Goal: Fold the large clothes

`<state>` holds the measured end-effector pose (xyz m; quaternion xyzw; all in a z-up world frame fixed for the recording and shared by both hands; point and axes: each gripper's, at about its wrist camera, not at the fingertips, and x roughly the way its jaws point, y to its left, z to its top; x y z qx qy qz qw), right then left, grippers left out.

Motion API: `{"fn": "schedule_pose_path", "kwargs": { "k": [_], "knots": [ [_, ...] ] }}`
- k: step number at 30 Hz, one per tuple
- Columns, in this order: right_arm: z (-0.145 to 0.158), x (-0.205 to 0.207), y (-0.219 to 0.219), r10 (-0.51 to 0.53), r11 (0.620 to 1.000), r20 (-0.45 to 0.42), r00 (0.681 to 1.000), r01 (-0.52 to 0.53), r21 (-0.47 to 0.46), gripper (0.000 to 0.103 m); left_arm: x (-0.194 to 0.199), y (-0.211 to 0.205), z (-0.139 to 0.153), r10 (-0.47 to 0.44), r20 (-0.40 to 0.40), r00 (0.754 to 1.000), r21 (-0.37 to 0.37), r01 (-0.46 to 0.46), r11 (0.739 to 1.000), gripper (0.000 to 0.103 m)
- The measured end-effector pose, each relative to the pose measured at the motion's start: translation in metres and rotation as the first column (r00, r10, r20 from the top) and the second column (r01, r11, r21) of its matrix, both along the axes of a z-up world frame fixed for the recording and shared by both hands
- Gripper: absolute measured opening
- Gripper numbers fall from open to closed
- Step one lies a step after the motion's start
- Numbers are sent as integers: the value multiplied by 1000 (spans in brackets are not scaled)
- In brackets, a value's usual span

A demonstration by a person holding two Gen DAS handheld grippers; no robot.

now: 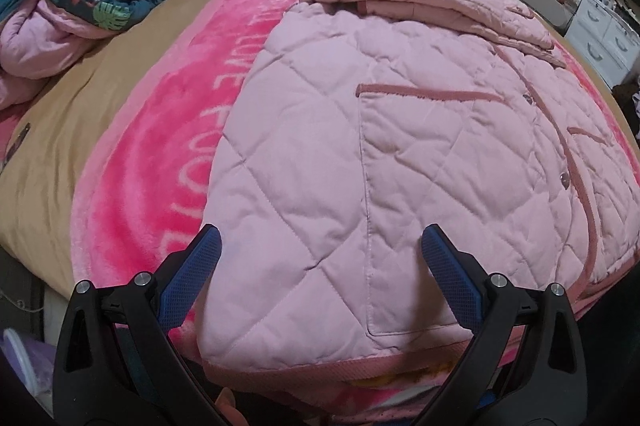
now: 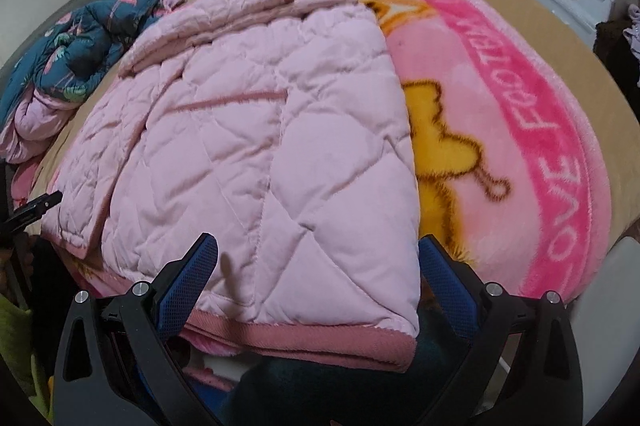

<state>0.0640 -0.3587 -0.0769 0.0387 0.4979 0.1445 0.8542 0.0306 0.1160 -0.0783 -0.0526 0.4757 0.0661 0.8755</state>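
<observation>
Quilted pink jacket (image 1: 328, 145), sleeves folded in, flat on fleece blanket (image 1: 160, 153).
Left gripper (image 1: 320, 258) and right gripper (image 2: 318, 262) spread wide at hem, grasping nothing; lengthwise fold remaining.

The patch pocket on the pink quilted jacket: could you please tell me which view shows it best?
The left wrist view: the patch pocket on the pink quilted jacket lies flat with its trimmed top edge and stitched sides visible. The right wrist view shows only a trim strip, with no clear pocket outline.

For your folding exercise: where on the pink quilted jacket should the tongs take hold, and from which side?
Probably the ribbed bottom hem of the jacket, from the near bed edge. It overhangs there, and the open left tongs and right tongs already straddle it.
</observation>
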Motion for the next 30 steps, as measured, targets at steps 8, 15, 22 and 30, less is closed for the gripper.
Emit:
{"fn": "schedule_pose_path", "kwargs": {
  "k": [8,15,22,30],
  "knots": [
    [-10,4,8,90,996,-81,993,-90,6,99,-2,3,-3,-16,-21,1000,10,16,1000,94],
    [-2,-4,3,93,996,-34,995,-93,18,58,-7,19,0,19,-27,999,-19,-19,1000,94],
    [44,-11,-19,97,975,127,987,-120,189,25,-5,44,-3,35,-92,995,-21,-37,999,94],
    [74,3,-17,79,950,210,975,-137,282,25,3,47,-20,8,-149,989,-84,-20,996,94]
  ]
}}
